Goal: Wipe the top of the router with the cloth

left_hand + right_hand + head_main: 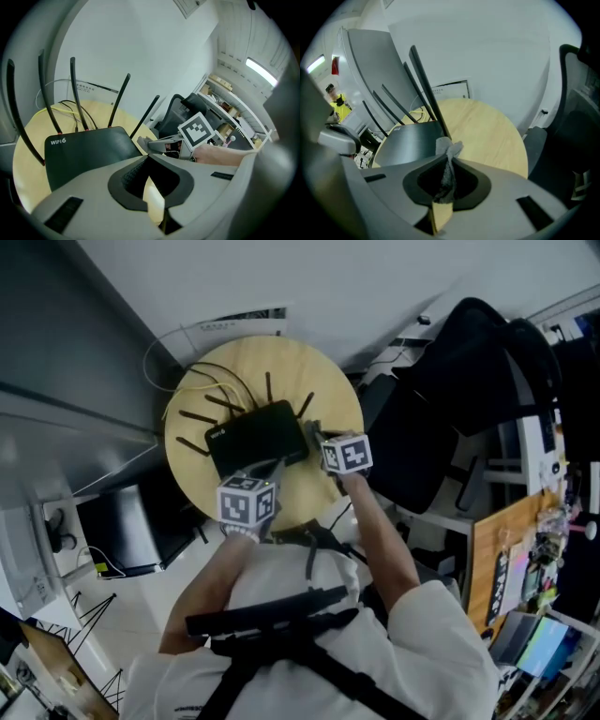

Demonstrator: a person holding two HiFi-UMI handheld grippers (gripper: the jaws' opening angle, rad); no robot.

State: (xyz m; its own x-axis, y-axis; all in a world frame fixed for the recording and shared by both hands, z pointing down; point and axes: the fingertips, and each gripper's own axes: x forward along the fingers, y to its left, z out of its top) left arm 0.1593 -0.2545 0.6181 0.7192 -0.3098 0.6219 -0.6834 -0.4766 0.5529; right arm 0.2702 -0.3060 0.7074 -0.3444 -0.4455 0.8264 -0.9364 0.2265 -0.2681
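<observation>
- The right gripper (449,155) has its jaws pinched on a grey cloth (449,149). A crumpled tuft of the cloth sticks out past the tips.
- The left gripper (150,157) has its jaws drawn together with nothing between them. It points at the near edge of the black router (84,150).
- The router (258,437) lies flat on a round wooden table (328,395), with its antennas (202,416) fanned along the far and side edges.
- The head view sets the right gripper (316,434) at the router's right edge and the left gripper (275,467) at its near edge. The two are close together.
- Only the left gripper view shows the "WIFI6" label (58,139) on the router's lid and the antennas (75,93) standing upright. It also shows the right gripper (161,144) from the side, with the cloth (143,139) just beside the router's right edge.
- That view also takes in open shelving (229,117) with boxes (220,82) on top.
- In the right gripper view the tuft sits against the router (410,143) at its corner, beside an antenna base. No view shows whether it presses on the top.
- The head view alone shows the thin cables (202,381) behind the router and the black office chair (450,409) beside the table.
</observation>
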